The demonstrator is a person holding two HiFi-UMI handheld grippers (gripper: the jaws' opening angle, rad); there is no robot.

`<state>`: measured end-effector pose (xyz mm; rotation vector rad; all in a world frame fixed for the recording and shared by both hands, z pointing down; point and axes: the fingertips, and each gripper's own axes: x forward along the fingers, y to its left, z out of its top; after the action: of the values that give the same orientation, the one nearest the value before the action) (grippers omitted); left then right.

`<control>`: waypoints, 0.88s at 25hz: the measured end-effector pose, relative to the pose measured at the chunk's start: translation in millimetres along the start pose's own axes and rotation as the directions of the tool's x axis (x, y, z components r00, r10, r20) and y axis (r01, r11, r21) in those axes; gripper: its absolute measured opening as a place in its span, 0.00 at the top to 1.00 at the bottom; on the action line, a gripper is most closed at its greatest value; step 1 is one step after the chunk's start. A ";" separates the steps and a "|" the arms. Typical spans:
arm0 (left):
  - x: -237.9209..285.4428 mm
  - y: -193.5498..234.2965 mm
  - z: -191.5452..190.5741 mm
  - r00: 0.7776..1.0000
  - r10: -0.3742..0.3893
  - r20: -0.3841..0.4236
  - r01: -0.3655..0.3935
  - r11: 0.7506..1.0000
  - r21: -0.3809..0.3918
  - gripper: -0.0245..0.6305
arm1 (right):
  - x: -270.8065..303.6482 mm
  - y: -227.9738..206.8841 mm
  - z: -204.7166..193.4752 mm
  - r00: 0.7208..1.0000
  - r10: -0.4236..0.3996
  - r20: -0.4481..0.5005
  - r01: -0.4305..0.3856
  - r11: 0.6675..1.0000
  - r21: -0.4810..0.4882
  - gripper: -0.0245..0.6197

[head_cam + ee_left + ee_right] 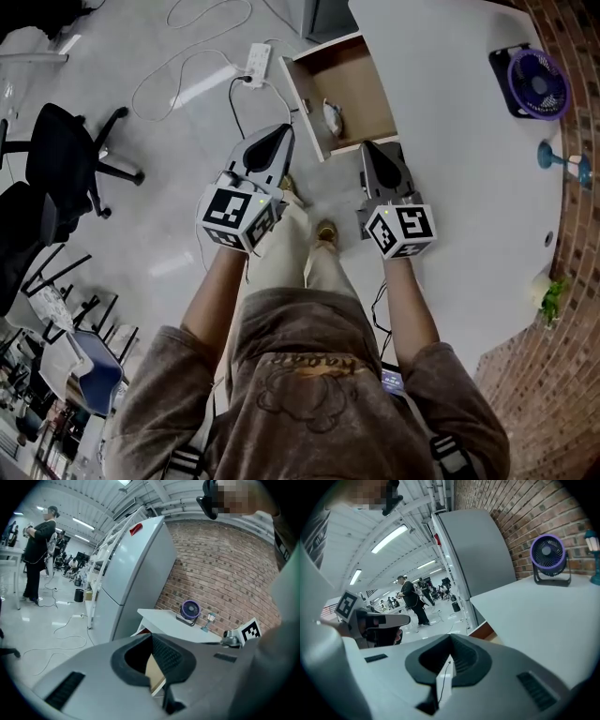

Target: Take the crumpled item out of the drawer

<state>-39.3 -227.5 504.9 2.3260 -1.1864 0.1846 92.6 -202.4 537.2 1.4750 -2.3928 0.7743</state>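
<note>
The wooden drawer (361, 84) stands pulled out from the white table (469, 169). A pale crumpled item (332, 116) lies near the drawer's front edge. My left gripper (284, 131) is shut and empty, its tip just left of the drawer's front corner. My right gripper (368, 147) is also shut and empty, its tip just below the drawer front and apart from the item. In the left gripper view the jaws meet at the gripper's (151, 637) tip, and a strip of the drawer (154, 672) shows behind them. The right gripper view shows its gripper (450, 637) shut, with the drawer's corner (483, 631) beyond.
A purple fan (537, 82) and a small teal lamp (567, 161) stand at the table's far side, and a small plant (551, 298) sits near the brick wall. On the floor lie a power strip (258, 62) and cables. Black office chairs (66, 150) stand at the left.
</note>
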 end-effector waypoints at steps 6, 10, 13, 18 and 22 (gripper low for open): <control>12.1 8.3 -7.4 1.000 -0.005 -0.003 0.004 1.000 -0.018 0.95 | 18.1 -2.1 -9.3 1.000 -0.008 -0.022 0.008 1.000 -0.015 0.96; 11.1 11.1 -9.2 1.000 0.004 -0.005 -0.005 0.999 -0.032 0.95 | 20.0 -6.4 -12.3 0.999 -0.036 -0.040 0.035 0.999 -0.025 0.97; 10.0 11.3 -9.2 1.000 0.007 -0.008 -0.007 0.999 -0.044 0.95 | 19.9 -8.4 -12.0 0.998 -0.038 -0.046 0.037 0.999 -0.023 0.89; 11.4 6.1 -9.9 1.000 -0.005 -0.008 0.005 0.999 -0.033 0.95 | 20.1 -12.5 -15.6 0.997 -0.027 -0.068 0.027 1.000 -0.012 0.80; 9.6 5.6 -11.9 1.000 0.002 -0.012 -0.002 0.999 -0.044 0.95 | 20.0 -13.1 -18.8 0.996 -0.020 -0.083 0.019 1.000 -0.014 0.72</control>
<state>-36.5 -231.1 520.6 2.2830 -1.1752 0.1718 93.2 -212.0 566.0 1.4292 -2.3149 0.7975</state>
